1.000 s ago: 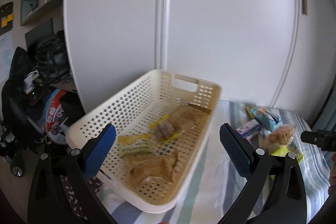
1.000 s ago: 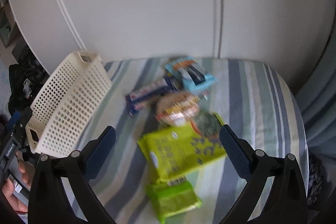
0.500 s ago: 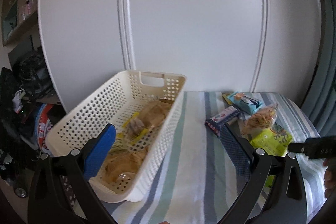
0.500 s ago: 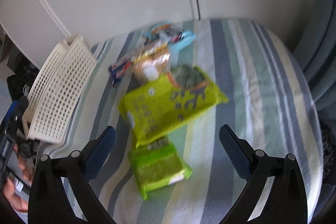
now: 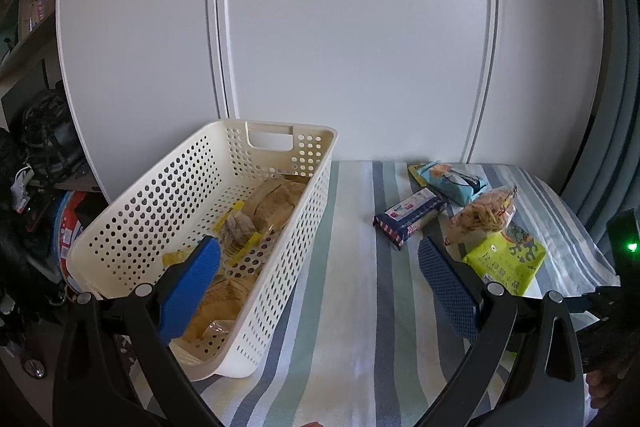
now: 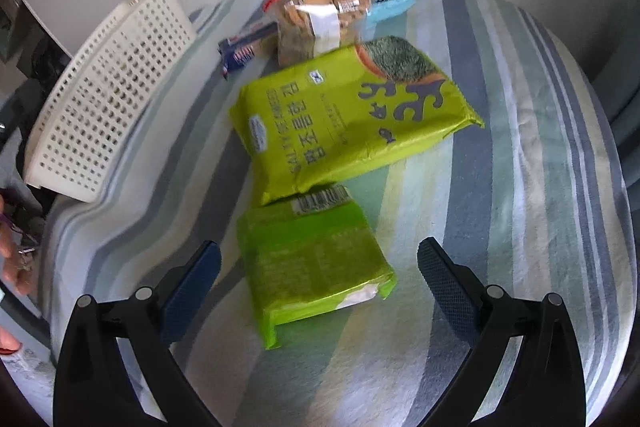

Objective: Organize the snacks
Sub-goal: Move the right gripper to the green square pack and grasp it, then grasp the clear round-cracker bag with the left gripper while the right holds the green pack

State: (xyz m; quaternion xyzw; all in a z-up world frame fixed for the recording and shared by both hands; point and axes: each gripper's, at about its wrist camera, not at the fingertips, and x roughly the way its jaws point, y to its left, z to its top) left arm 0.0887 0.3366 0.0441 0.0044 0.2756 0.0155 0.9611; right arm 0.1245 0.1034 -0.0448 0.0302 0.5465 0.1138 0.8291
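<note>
Grippers over striped table, snacks waiting

Left gripper (image 5: 318, 291): fingers spread wide, empty, angled down between cream basket (image 5: 280, 227) at centre left and loose packets at right. Right gripper (image 6: 318, 291): fingers spread, empty, straddling small green packet (image 6: 312, 263) at lower centre; large yellow-green packet (image 6: 352, 123) overlapping it above.

Soft daylight, fisheye bending at edges, right wrist view motion-blurred (snacks smeared)
</note>
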